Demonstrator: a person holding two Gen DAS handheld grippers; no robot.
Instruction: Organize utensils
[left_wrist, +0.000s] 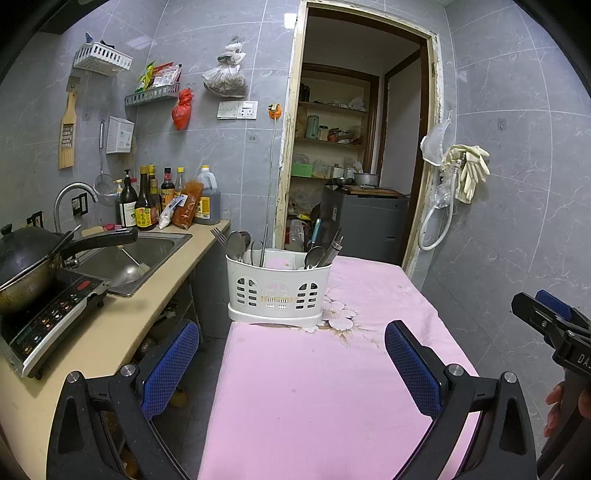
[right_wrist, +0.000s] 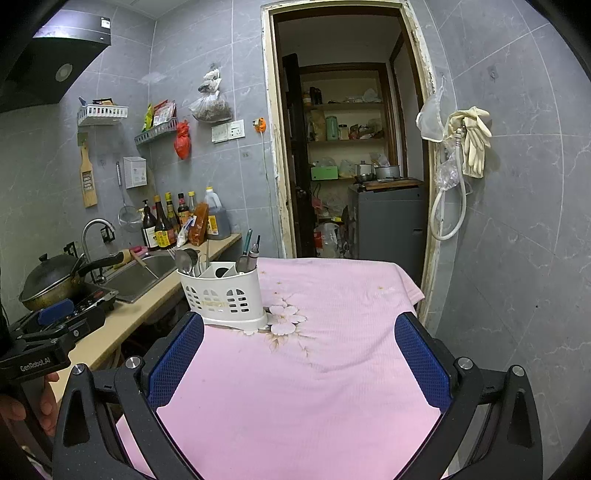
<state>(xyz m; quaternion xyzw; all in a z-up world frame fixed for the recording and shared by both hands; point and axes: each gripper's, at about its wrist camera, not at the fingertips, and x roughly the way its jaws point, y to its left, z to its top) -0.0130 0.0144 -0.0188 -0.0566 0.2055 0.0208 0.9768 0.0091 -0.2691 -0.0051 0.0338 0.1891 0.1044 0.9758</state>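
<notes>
Two hand-held grippers hover low over a table draped in a pink cloth (left_wrist: 314, 387). The left gripper (left_wrist: 291, 365) has its blue-padded fingers spread wide with nothing between them; the right gripper (right_wrist: 299, 363) is likewise spread and holds nothing.

Ahead of both, slightly left of the right gripper's line, stands one white plastic utensil caddy (left_wrist: 279, 291) near the cloth's far edge. Utensils (left_wrist: 243, 247) stand upright in it, in two clusters: spoons and a fork in the left compartment, a spoon and dark-handled tools in the right. An exact count is unclear; at least two spoons and one fork show.

No utensil lies loose on the cloth. This fits either utensils awaiting sorting out of the caddy or sorting finished, so no particular move is called for.
</notes>
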